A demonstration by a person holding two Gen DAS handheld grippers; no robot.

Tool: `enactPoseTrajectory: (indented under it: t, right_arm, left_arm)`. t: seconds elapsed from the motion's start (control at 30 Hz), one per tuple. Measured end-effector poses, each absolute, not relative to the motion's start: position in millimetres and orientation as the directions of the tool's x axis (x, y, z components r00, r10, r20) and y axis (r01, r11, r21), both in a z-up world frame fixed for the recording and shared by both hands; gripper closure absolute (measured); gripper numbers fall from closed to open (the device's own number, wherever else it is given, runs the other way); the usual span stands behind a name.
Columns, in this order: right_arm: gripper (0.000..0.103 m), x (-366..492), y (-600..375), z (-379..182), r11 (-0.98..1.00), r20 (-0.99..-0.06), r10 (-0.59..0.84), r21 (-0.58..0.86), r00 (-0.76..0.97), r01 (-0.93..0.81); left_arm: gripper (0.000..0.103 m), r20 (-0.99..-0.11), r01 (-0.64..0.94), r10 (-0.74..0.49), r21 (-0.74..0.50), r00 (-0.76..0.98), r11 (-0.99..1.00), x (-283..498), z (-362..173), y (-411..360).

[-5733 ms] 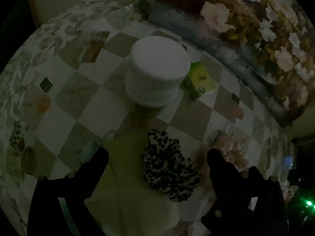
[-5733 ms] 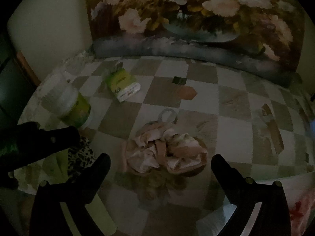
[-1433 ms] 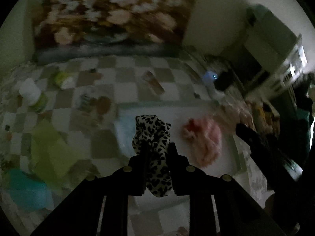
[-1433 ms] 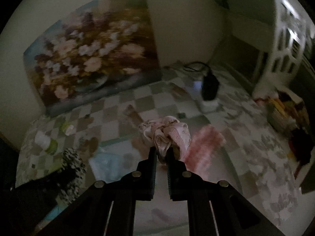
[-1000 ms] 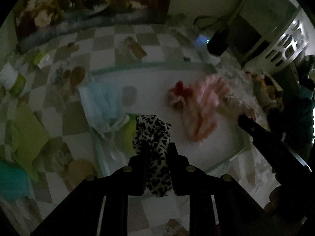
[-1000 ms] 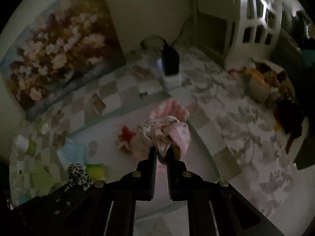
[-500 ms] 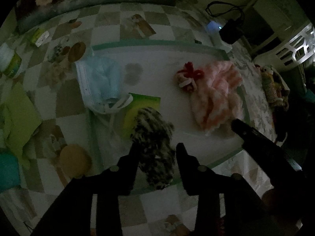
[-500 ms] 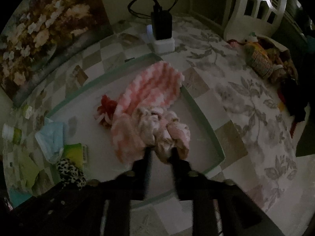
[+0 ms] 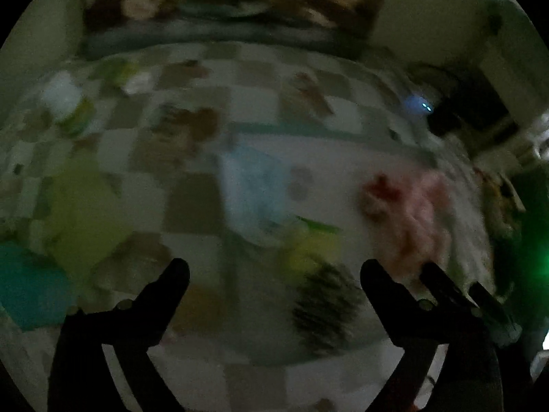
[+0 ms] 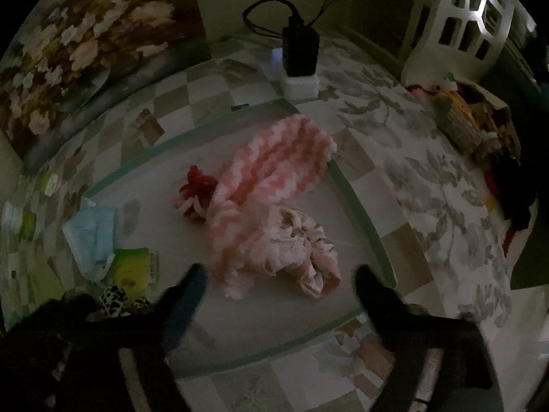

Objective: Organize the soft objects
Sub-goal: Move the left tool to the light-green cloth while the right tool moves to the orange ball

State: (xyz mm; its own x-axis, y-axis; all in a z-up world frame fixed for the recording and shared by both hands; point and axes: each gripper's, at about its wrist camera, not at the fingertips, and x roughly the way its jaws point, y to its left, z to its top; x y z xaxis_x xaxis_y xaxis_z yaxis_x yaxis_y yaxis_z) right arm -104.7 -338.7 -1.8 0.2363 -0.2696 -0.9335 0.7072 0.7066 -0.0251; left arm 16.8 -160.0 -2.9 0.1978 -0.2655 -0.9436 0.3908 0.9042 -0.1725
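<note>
Both views are dim, and the left wrist view is blurred. My left gripper (image 9: 274, 274) has its jaws opening wide. The leopard-print scrunchie (image 9: 326, 309) lies loose between them on the white mat (image 9: 336, 158), nearer the right finger. My right gripper (image 10: 279, 281) is also opening, its pads clear of the pink satin scrunchie (image 10: 302, 254). That scrunchie rests on the mat against a pink striped fuzzy sock (image 10: 274, 171). A red scrunchie (image 10: 199, 185), a blue face mask (image 10: 92, 230) and a green packet (image 10: 133, 267) share the mat. The leopard scrunchie (image 10: 116, 298) shows beside the left gripper's dark body.
The mat's green border (image 10: 357, 199) runs around the pile on a checkered tablecloth. A black charger on a white block (image 10: 298, 55) and a floral painting (image 10: 85, 34) stand behind. Clutter (image 10: 473, 116) lies right. A green cloth (image 9: 79, 206) and a bottle (image 9: 65, 99) lie left.
Both grippers held their scrunchies shut a second ago; both have spread wide and let them drop onto the mat. The left view has swung sideways.
</note>
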Motion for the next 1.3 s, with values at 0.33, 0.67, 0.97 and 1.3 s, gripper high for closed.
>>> enactPoseTrajectory:
  t: [0.33, 0.67, 0.97, 1.3]
  right_arm:
    - [0.000, -100, -336, -1, 0.721, -0.930, -0.275, -0.032, 0.244, 0.692]
    - [0.000, -97, -333, 3, 0.723, -0.927, -0.225, 0.048, 0.301, 0.689]
    - [0.000, -78, -301, 21, 0.783, -0.904, -0.195, 0.090, 0.381, 0.615]
    - [0.000, -44, -235, 30, 0.881, -0.884, -0.081, 0.153, 0.461, 0.448]
  left_arm:
    - [0.003, -0.934, 0.276, -0.263, -0.194, 0.241, 0.942, 61, 4, -105]
    - [0.003, -0.923, 0.108, -0.155, -0.124, 0.353, 0.986, 112, 27, -4]
    - [0.003, -0.928, 0.044, -0.097, -0.087, 0.359, 0.995, 124, 29, 37]
    - [0.003, -0.931, 0.019, -0.113, -0.114, 0.346, 0.993, 124, 28, 52]
